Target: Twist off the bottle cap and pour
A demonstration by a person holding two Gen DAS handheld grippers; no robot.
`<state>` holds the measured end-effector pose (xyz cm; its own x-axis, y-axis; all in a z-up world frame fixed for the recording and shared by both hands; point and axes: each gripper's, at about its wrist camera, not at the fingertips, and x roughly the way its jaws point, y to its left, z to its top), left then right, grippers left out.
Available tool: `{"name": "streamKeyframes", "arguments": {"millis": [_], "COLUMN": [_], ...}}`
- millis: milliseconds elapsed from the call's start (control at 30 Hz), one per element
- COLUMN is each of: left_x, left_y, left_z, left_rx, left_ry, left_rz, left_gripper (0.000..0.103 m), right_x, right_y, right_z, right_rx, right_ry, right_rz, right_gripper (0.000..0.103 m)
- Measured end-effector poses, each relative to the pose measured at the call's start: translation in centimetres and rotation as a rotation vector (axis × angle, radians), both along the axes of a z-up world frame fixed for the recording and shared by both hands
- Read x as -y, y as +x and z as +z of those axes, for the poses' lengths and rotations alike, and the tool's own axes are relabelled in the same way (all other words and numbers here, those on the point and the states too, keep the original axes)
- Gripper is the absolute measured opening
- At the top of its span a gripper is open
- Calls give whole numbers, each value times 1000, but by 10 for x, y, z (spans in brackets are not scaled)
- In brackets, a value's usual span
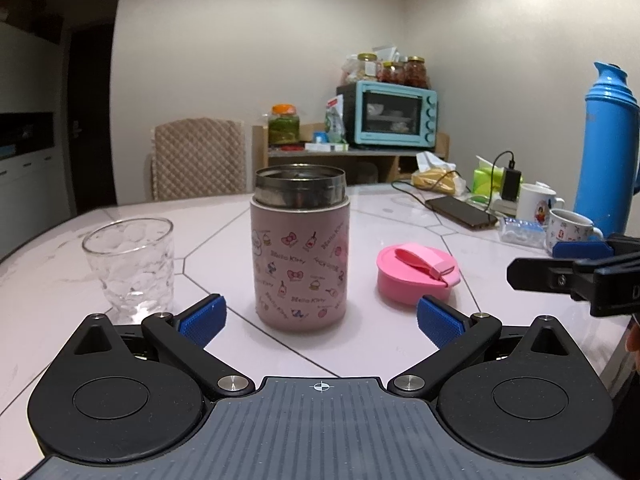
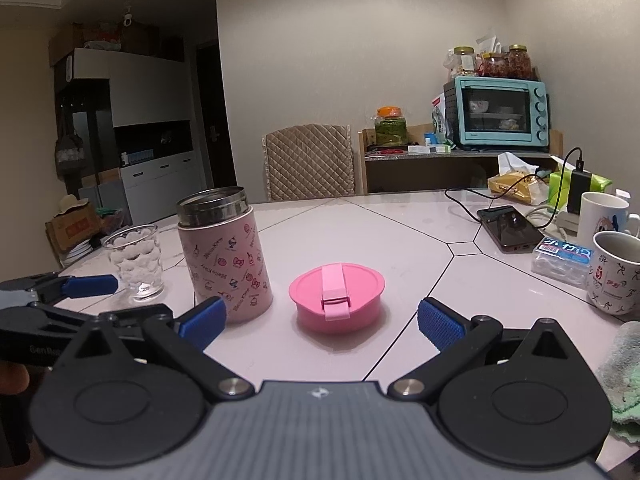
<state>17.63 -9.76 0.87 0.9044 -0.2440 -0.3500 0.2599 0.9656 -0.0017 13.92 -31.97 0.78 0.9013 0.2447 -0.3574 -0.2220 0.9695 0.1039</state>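
Observation:
A pink Hello Kitty bottle (image 1: 300, 260) stands upright on the white table, its steel mouth uncovered. It also shows in the right wrist view (image 2: 226, 258). Its pink cap (image 1: 416, 278) lies flat on the table to the bottle's right, also in the right wrist view (image 2: 337, 300). A clear dimpled glass (image 1: 132, 268) stands left of the bottle, and shows in the right wrist view (image 2: 136, 264). My left gripper (image 1: 320, 322) is open and empty, just in front of the bottle. My right gripper (image 2: 322, 320) is open and empty, just in front of the cap.
At the right stand two mugs (image 2: 614, 276), a small plastic box (image 2: 562, 260), a phone (image 2: 510, 228) on a charging cable and a blue thermos (image 1: 610, 152). A green cloth (image 2: 622, 376) lies near right. A chair (image 2: 310, 162) and a shelf with a teal oven (image 2: 500, 114) stand behind.

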Motion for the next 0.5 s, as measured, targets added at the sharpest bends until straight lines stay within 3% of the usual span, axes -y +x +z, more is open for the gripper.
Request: {"name": "streamKeyframes", "arguments": {"millis": [500], "left_x": [2], "left_y": [-24], "left_z": [1], "left_rx": [20], "left_ry": [-7], "left_rz": [45], "left_gripper": [103], "right_x": [-5], "right_y": [-28], "right_z": [1], "right_rx": [32], "right_ry": [-11], "right_rz": [0], "right_gripper": [103]}}
